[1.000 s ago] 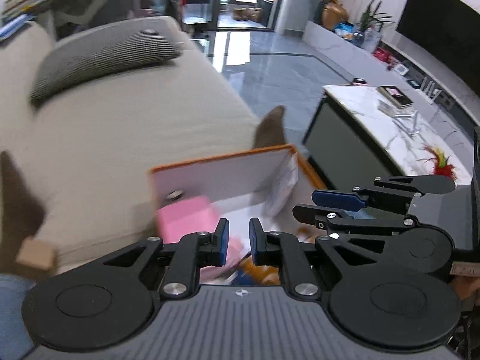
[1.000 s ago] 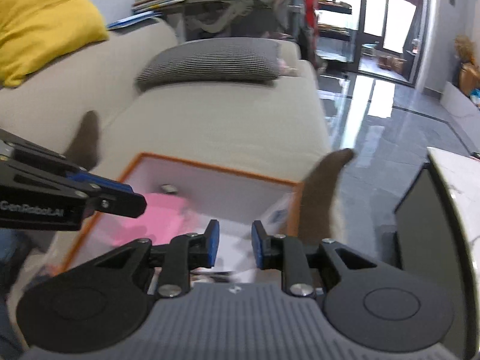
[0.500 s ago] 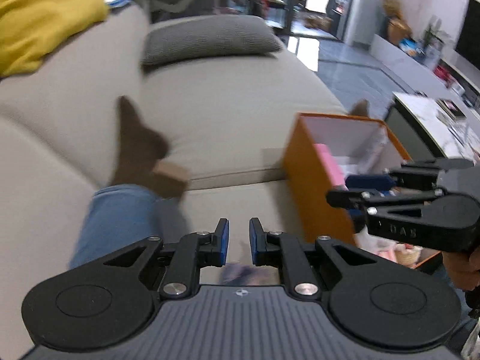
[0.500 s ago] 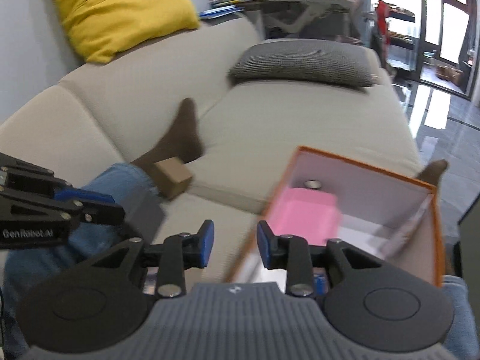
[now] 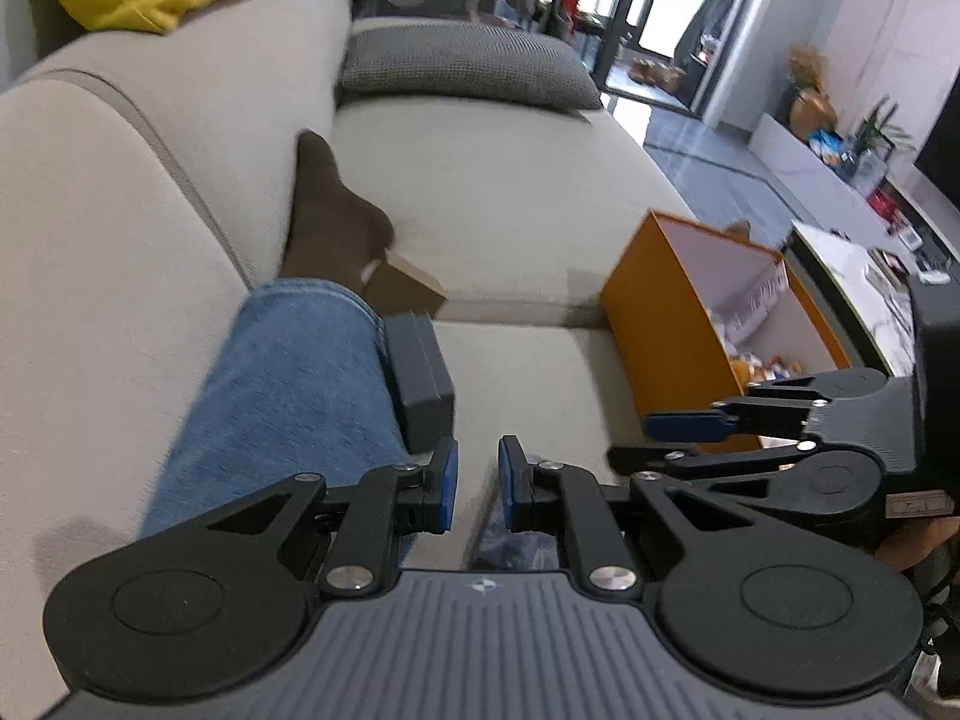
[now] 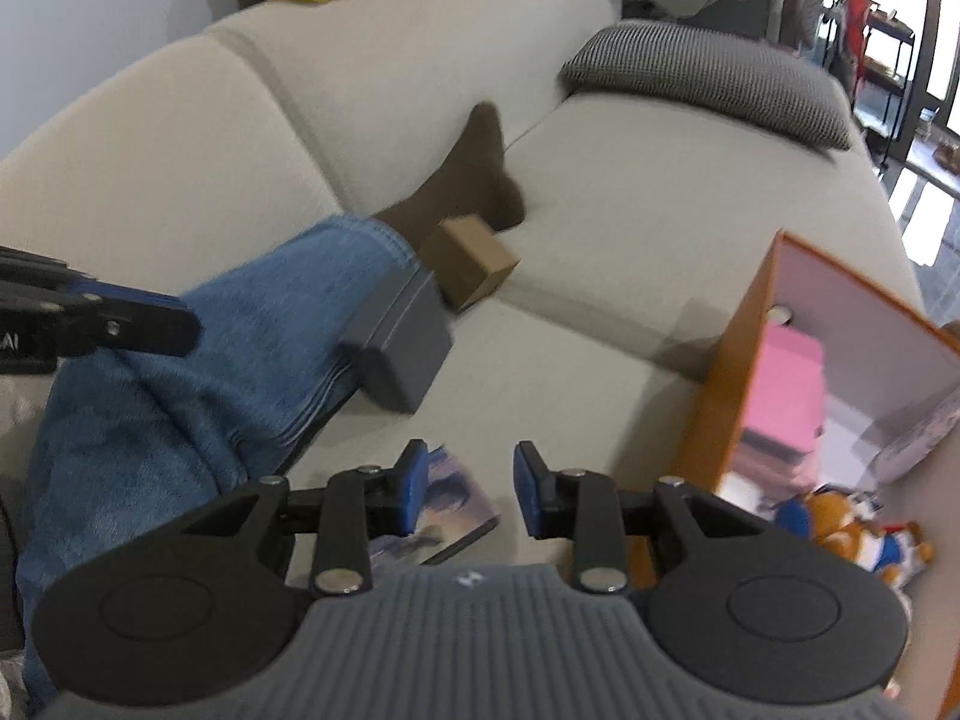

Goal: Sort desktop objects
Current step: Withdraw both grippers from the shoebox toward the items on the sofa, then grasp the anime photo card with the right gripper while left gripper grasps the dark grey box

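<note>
- Two grippers point down at the sofa seat. The left gripper (image 5: 478, 483) has its jaws drawn almost together with nothing between them; the right gripper (image 6: 470, 489) has its jaws parted a little way, also empty.
- Just under the right gripper's jaws, near the seat's front edge, lies a thin booklet (image 6: 447, 507) with a bluish printed cover, flat on the cushion.
- Farther in, a dark grey box (image 6: 399, 339) rests on the seat against a person's denim-clad leg (image 6: 210, 372); a small brown cardboard box (image 6: 471, 261) sits just beyond it, beside the socked foot (image 6: 474, 180).
- Toward the seat's right side stands an open orange box (image 5: 672, 324) already holding a pink box (image 6: 783, 387) and other small items.
- Handling, as judged: the booklet is light, flexible and flat, so it is best taken by an overhanging or lifted edge; both boxes look rigid and light, suited to a grip across their narrow sides.
- The soft cushion (image 5: 528, 384) will yield under pressure, which may help the jaws get beneath an edge.
</note>
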